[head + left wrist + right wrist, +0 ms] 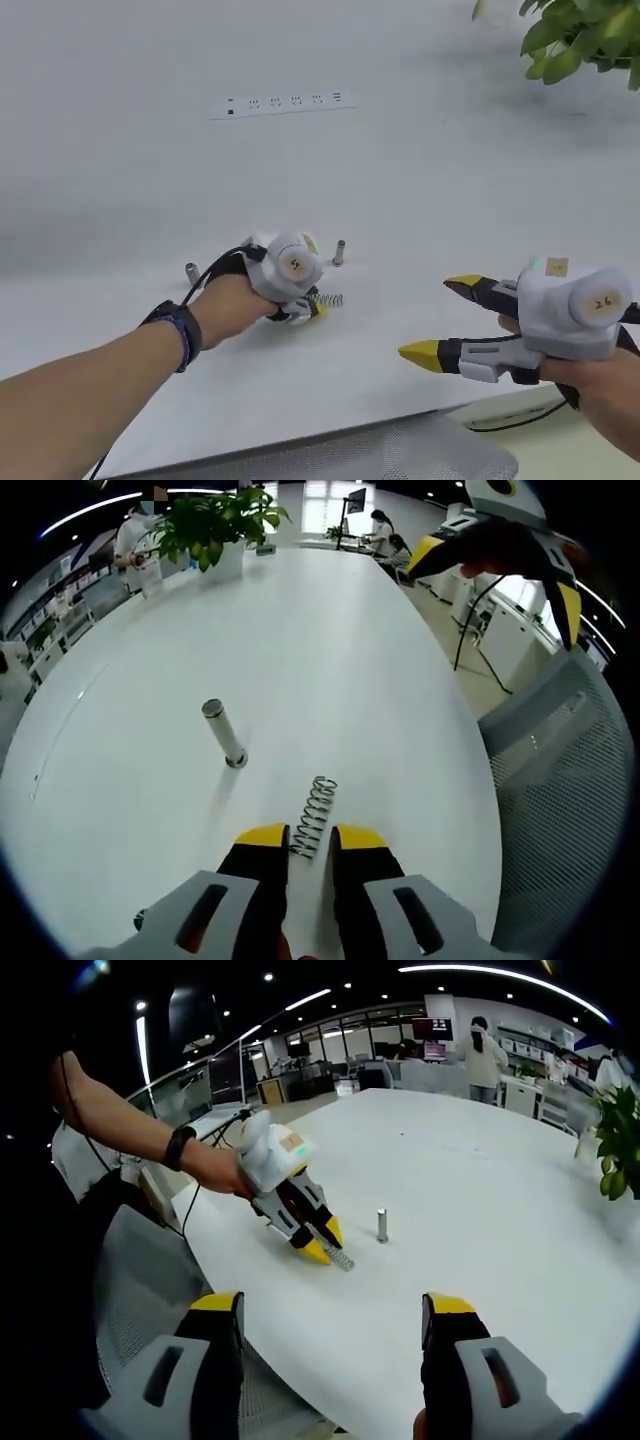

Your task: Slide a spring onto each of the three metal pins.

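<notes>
Barely started, as far as I could tell. The left gripper (311, 838) was down low on the counter (400, 180) with its fingers (262, 837) drawn in close around the near end of a spring (314, 815). It looked pinched, with the rest of the spring lying flat and pointing out to the right. The right gripper (440, 318) hung off to the near right with its fingers spread wide and nothing in them.

Both pins I could make out were bare. The far pin (339, 253) stood upright just beyond the spring, and the left pin (192, 272) was on the other side of the left gripper. A third might've been tucked behind that gripper, I couldn't tell. So by my reckoning no spring was on yet, and all three were left to do.
</notes>
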A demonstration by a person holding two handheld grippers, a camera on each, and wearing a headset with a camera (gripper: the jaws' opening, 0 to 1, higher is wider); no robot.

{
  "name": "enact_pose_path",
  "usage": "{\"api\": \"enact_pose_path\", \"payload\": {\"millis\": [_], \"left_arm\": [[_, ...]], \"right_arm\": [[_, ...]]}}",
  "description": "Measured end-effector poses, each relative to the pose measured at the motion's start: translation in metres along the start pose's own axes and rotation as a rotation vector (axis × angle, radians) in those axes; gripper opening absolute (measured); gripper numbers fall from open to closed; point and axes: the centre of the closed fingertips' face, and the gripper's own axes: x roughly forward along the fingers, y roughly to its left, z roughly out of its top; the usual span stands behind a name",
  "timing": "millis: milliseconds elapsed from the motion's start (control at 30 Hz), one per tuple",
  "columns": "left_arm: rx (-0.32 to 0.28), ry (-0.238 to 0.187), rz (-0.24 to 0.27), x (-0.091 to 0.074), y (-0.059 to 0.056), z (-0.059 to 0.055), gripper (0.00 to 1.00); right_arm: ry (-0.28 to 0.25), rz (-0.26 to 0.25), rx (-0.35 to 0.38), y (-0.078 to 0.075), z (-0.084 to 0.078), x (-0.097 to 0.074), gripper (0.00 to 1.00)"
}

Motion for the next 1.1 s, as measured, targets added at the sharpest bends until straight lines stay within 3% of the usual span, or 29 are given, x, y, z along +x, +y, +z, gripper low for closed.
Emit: {"api": "enact_pose_path", "payload": {"millis": [67, 367, 700, 1100], "left_arm": [[-0.003, 0.004, -0.004, -0.001, -0.002, -0.002, 0.03], [-0.028, 0.023, -0.005, -0.007, -0.004, -0.009, 0.02], [-0.059, -0.003, 0.002, -0.022, -0.008, -0.011, 0.02], [-0.036, -0.024, 0.023, -0.057, -0.013, -0.023, 0.02]], "right_arm": [[-0.002, 0.0, 0.001, 0.0, 0.0, 0.0, 0.71], [0.001, 0.008, -0.004, 0.004, 0.0, 0.001, 0.71], [-0.01, 0.013, -0.001, 0.004, 0.002, 0.002, 0.71], [-0.022, 0.041, -0.006, 0.012, 0.006, 0.007, 0.69]]}}
